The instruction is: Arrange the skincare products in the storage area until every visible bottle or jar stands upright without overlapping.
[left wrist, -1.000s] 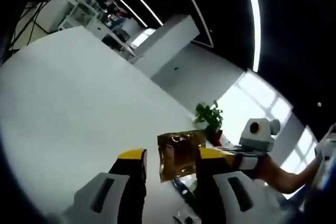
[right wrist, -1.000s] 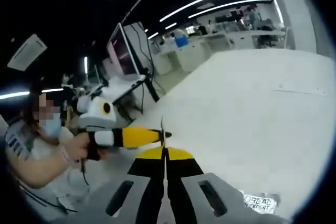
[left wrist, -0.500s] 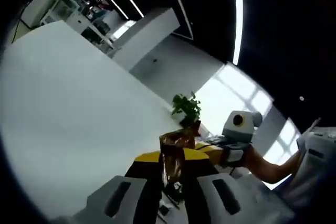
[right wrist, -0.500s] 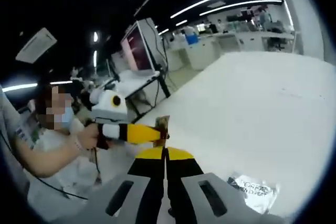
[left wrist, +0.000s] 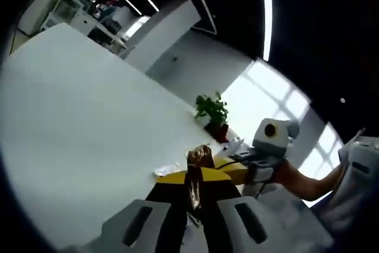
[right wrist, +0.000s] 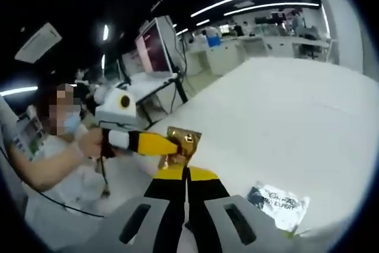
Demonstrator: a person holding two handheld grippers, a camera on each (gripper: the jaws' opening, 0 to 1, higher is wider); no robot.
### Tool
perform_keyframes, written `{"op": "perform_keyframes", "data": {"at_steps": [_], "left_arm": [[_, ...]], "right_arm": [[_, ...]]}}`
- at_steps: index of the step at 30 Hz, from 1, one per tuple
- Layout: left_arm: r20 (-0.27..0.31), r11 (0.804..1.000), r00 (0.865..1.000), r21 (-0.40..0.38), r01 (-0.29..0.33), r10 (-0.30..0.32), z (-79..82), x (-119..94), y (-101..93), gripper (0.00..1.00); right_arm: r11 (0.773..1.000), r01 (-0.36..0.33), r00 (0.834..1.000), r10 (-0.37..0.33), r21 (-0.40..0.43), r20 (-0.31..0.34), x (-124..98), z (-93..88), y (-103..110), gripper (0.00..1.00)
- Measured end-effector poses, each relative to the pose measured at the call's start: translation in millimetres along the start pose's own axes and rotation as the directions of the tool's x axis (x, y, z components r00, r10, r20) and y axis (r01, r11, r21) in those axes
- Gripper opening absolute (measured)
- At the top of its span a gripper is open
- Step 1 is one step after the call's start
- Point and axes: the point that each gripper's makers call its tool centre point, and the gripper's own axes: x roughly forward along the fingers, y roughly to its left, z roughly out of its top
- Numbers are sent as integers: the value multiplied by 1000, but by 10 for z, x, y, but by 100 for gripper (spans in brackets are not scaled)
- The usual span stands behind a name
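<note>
Above the broad white table (left wrist: 83, 122), held clear of its surface, a shiny gold foil sachet (left wrist: 196, 173) is pinched edge-on between the black, yellow-tipped jaws of the left gripper (left wrist: 194, 189), which are closed tight on it. From the right gripper view the same gold foil sachet (right wrist: 182, 144) shows its flat face, gripped at its left edge by the left gripper (right wrist: 172, 146), with a person's hand (right wrist: 92, 144) wrapped round the handle. The right gripper (right wrist: 186, 174) points just below the sachet, its jaws pressed together with no gap between them; whether they pinch the sachet's lower edge cannot be told. On the table to the near right lies a flat white-and-black printed sachet (right wrist: 277, 203). At the table's far edge stands a green potted plant (left wrist: 212, 114).
</note>
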Motion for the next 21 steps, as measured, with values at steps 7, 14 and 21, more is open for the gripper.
{"op": "perform_keyframes", "data": {"at_steps": [7, 14, 21], "left_arm": [[-69, 995, 993, -11, -98, 97, -176, 106, 188, 1], [-137, 982, 973, 26, -184, 186, -368, 191, 373, 0], [-170, 971, 956, 28, -237, 238, -455, 236, 548, 0]], "right_arm": [[997, 46, 995, -52, -70, -84, 86, -233, -111, 1], [993, 70, 985, -83, -91, -154, 212, -494, -211, 1], [991, 86, 974, -105, -100, -199, 361, -615, -330, 1]]}}
